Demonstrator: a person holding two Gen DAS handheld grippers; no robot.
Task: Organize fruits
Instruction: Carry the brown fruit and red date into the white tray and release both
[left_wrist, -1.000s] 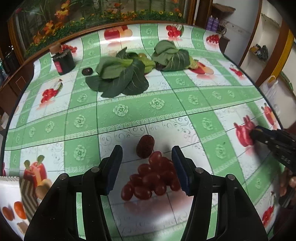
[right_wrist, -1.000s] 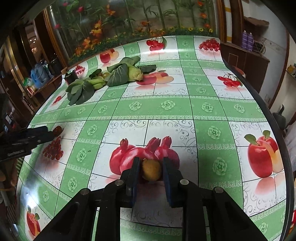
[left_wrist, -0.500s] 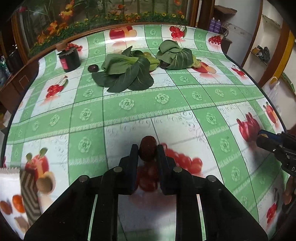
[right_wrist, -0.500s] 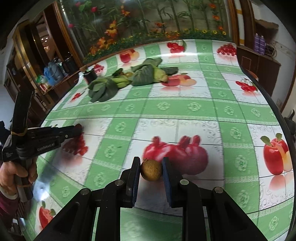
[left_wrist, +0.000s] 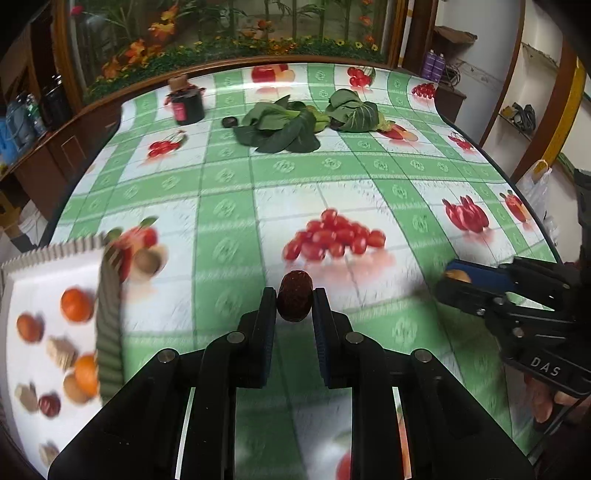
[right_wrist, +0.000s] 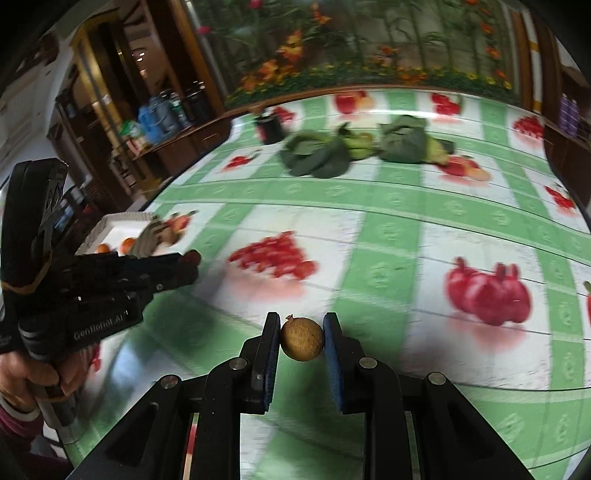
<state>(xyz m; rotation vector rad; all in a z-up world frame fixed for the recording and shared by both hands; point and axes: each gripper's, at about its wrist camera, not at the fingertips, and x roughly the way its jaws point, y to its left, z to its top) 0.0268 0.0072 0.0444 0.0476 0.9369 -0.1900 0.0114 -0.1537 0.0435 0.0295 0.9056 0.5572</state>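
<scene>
My left gripper is shut on a dark red jujube and holds it above the tablecloth. My right gripper is shut on a round brown longan, also lifted off the table. A white tray with a fluted rim sits at the lower left of the left wrist view and holds several oranges, brown fruits and a red jujube; it also shows in the right wrist view. Each gripper shows in the other's view, the left one and the right one.
The table carries a green checked cloth printed with fruit pictures. Two heads of leafy greens and a dark jar lie at the far side. A dark wicker strip lies by the tray. Shelves and cabinets surround the table.
The left gripper closed on the jujube, lifted it and swung left so the tray came into view. The right gripper lifted the longan and moved left toward the left gripper.
</scene>
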